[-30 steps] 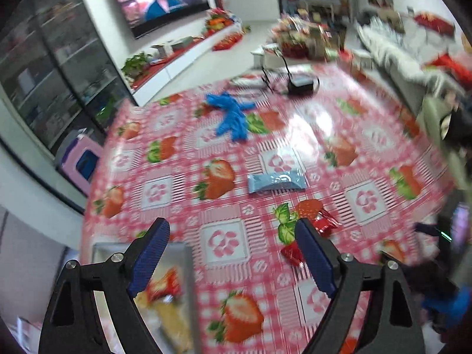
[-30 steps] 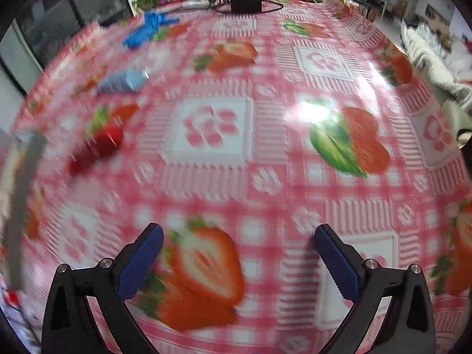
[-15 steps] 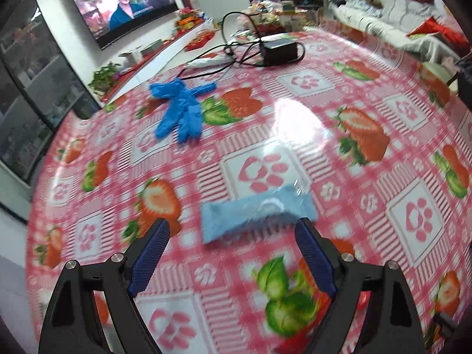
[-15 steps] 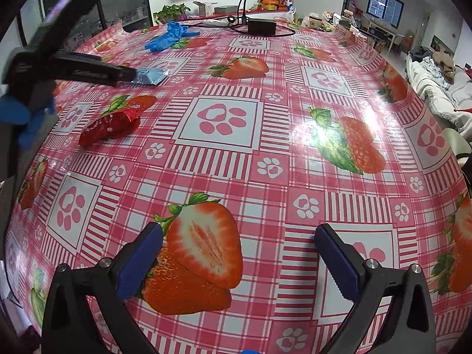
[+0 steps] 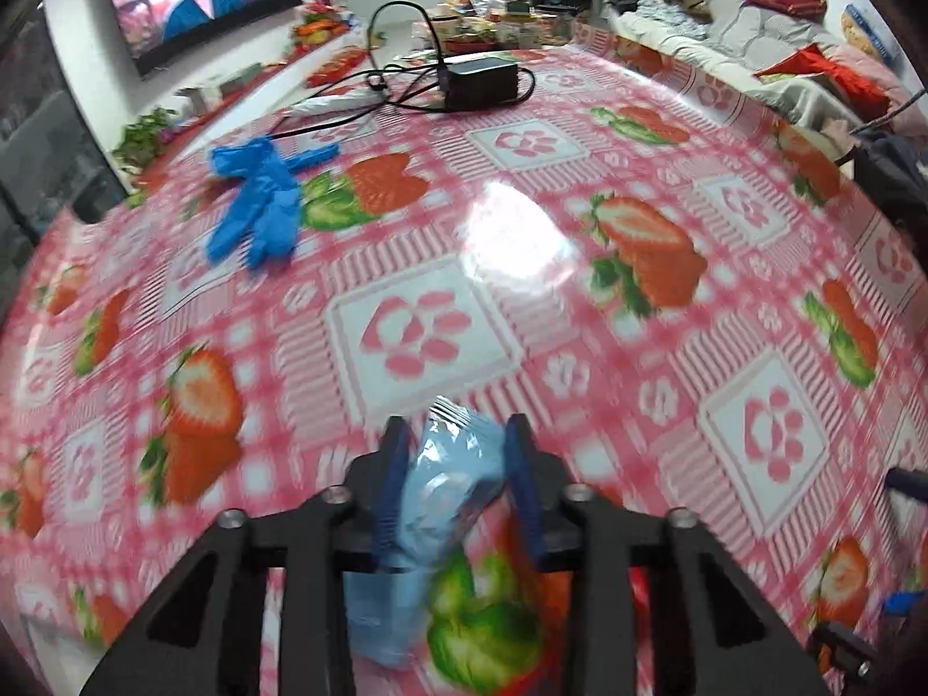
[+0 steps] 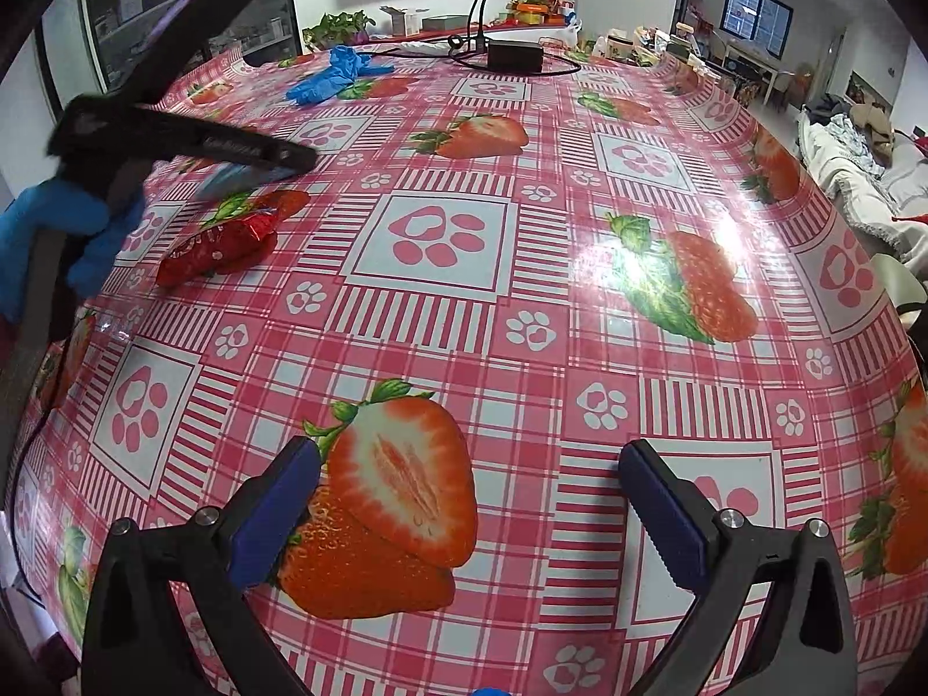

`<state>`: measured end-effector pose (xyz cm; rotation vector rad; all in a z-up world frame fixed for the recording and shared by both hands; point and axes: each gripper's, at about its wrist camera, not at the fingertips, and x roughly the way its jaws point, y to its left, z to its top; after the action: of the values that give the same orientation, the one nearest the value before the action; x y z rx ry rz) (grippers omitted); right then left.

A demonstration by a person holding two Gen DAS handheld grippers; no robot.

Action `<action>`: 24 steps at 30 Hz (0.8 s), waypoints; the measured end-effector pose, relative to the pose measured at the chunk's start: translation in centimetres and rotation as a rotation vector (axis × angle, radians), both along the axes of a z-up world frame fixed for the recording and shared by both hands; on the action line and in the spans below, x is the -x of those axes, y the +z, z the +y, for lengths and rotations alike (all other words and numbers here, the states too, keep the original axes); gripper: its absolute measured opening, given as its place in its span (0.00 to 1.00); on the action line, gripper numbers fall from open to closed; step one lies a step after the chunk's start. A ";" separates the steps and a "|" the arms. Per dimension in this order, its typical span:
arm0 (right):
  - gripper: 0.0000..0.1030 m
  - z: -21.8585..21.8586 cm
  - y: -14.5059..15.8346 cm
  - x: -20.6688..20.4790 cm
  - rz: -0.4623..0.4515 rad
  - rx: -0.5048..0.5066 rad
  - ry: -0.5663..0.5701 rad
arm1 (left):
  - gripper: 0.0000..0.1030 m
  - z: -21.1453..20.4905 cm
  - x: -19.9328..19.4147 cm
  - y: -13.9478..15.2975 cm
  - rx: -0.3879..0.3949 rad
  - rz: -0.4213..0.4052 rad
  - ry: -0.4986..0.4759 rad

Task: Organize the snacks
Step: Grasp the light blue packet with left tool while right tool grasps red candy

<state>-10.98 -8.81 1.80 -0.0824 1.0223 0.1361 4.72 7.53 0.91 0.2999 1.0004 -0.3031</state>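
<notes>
the left gripper points steeply down at the counter, its jaws closing in on a light blue snack packet that sits crumpled between the two blue pads, which press into its sides. the packet's lower end trails down toward the strawberry-print cloth beneath the gripper. from the right wrist view the same gripper reaches in from the left edge, carried by a hand in a blue glove, with the pale packet just visible under its tip. a red snack packet lies flat on the counter just beside that gripper. the right gripper hovers over a printed strawberry with its jaws spread wide and nothing between them. at the far end of the counter lie a pair of blue gloves and a black power adapter with its cable looped around it.
</notes>
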 end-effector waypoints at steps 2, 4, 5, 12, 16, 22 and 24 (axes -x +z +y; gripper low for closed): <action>1.00 0.0 0.0 0.0 -0.001 0.000 0.000 | 0.30 0.8 2.0 0.0 0.012 0.005 0.041; 1.00 0.0 0.0 0.0 0.000 0.000 0.000 | 0.30 2.4 4.8 0.0 0.041 0.022 0.121; 1.00 0.0 0.0 0.0 0.003 0.000 -0.001 | 0.30 3.6 6.5 0.0 0.066 0.035 0.174; 1.00 2.4 0.7 -2.9 0.145 -0.071 -0.001 | 0.77 9.0 14.3 -0.1 0.052 0.016 0.411; 1.00 6.2 1.7 -6.2 0.176 -0.255 0.004 | 0.82 10.4 14.9 -0.4 0.088 0.033 0.452; 1.00 12.4 0.6 -10.3 0.177 -0.119 0.006 | 0.87 10.6 15.4 -0.5 0.075 0.011 0.451; 1.00 13.7 0.0 -10.4 0.174 -0.015 0.029 | 0.89 10.8 15.3 -0.6 0.079 0.011 0.455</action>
<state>-0.56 4.90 1.78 -0.0725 1.1935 0.1793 -10.62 18.34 0.35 -0.0052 1.0343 0.0696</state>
